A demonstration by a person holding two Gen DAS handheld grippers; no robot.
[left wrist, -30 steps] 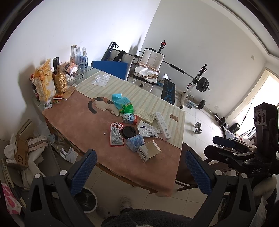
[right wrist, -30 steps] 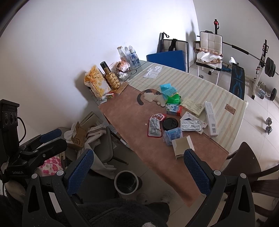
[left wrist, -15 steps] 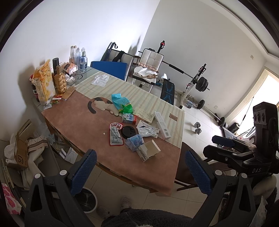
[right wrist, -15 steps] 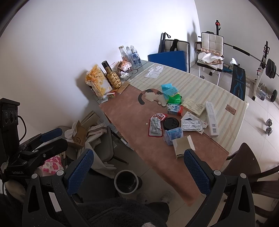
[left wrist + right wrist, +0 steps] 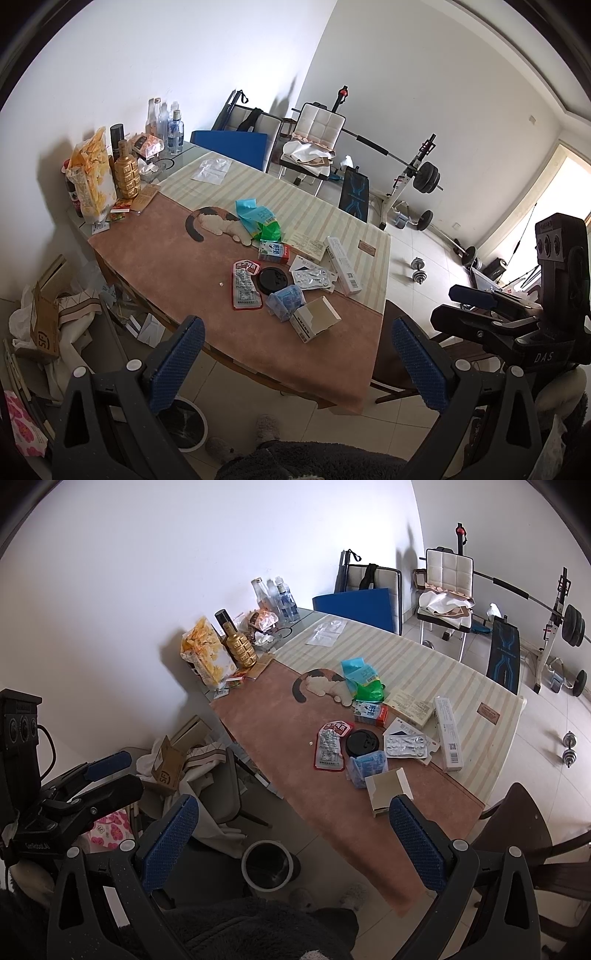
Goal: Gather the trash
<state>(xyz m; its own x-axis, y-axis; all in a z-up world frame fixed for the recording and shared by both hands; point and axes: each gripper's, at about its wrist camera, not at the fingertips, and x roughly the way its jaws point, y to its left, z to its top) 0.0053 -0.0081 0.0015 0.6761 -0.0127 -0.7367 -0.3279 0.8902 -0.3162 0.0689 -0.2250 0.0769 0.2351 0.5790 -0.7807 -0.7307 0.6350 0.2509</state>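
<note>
A cluster of trash lies on the table (image 5: 155, 254): a red snack wrapper (image 5: 245, 284), a black lid (image 5: 274, 280), a crumpled blue packet (image 5: 286, 302), an open white carton (image 5: 314, 322), a pill blister (image 5: 314, 277), a long white box (image 5: 343, 265), a small milk carton (image 5: 274, 252) and blue-green wrappers (image 5: 258, 219). The same cluster shows in the right wrist view, with the wrapper (image 5: 330, 746) and carton (image 5: 388, 788). A round bin (image 5: 267, 864) stands on the floor below the table edge; its rim also shows in the left wrist view (image 5: 184, 424). My left gripper (image 5: 295, 365) and right gripper (image 5: 291, 842) are both open and empty, held well above the floor, short of the table.
A chips bag (image 5: 94, 181), a gold bottle (image 5: 126, 175) and several bottles (image 5: 166, 125) stand at the table's far left. A dark chair (image 5: 524, 830) is at the right. Cardboard and cloth (image 5: 177, 764) pile on the floor at the left. Gym equipment (image 5: 413, 177) stands behind.
Both views have shifted slightly; the table sits a touch closer and lower in frame. Both grippers remain open and empty.
</note>
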